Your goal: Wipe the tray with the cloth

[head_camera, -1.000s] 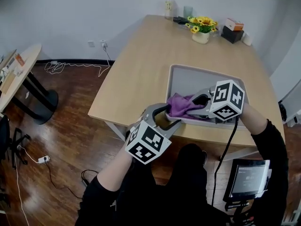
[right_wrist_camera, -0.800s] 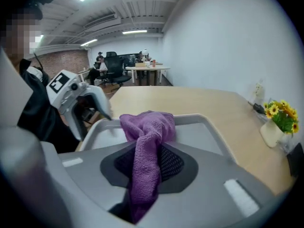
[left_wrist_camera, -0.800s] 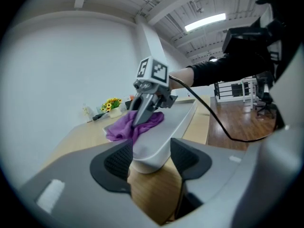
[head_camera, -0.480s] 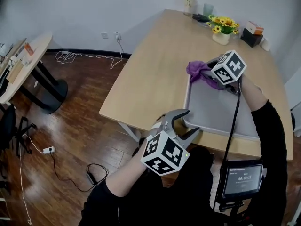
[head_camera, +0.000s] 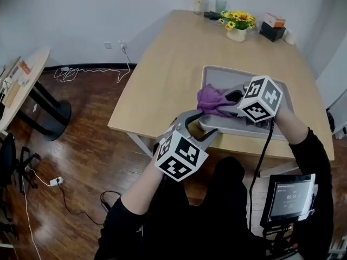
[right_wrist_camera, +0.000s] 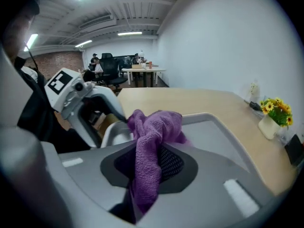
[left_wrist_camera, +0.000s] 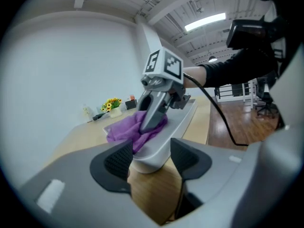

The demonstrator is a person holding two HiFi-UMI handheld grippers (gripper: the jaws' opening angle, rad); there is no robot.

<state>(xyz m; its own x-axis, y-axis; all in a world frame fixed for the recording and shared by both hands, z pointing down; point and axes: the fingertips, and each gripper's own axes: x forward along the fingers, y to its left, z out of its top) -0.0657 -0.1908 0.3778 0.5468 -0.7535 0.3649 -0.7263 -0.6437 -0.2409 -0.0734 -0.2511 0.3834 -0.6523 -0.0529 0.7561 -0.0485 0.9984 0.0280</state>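
The tray [head_camera: 223, 78], grey and shallow with rounded corners, lies on a light wooden table [head_camera: 173, 58], its near long side close to the table edge in front of the person.

The cloth [head_camera: 210, 99], purple and bunched, sits in the tray at its left side, close to the near left corner, and part of it bulges over the left rim. The right gripper [head_camera: 219, 108] reaches in across the tray from its right side and tilts downward. Its jaws are pressed together on the cloth: one fold hangs down between the pads, and the rest is heaped just ahead of the tips, on the tray floor.

The left gripper [head_camera: 209, 124] is at the tray's near left corner, just beside the cloth. Its jaws stand partly apart with the rounded corner between them, one pad against each side of the rim, so it clamps the tray there. The two grippers' tips are near each other, with the corner and the cloth between them.

Beyond the tray's far side, at the table's end, stand a pot of sunflowers [head_camera: 237, 27], a bottle [head_camera: 198, 2], a glass [head_camera: 219, 5] and a dark box [head_camera: 269, 34]. Well to the tray's left, off the table, is a round table [head_camera: 24, 83] on a dark wooden floor [head_camera: 81, 140].
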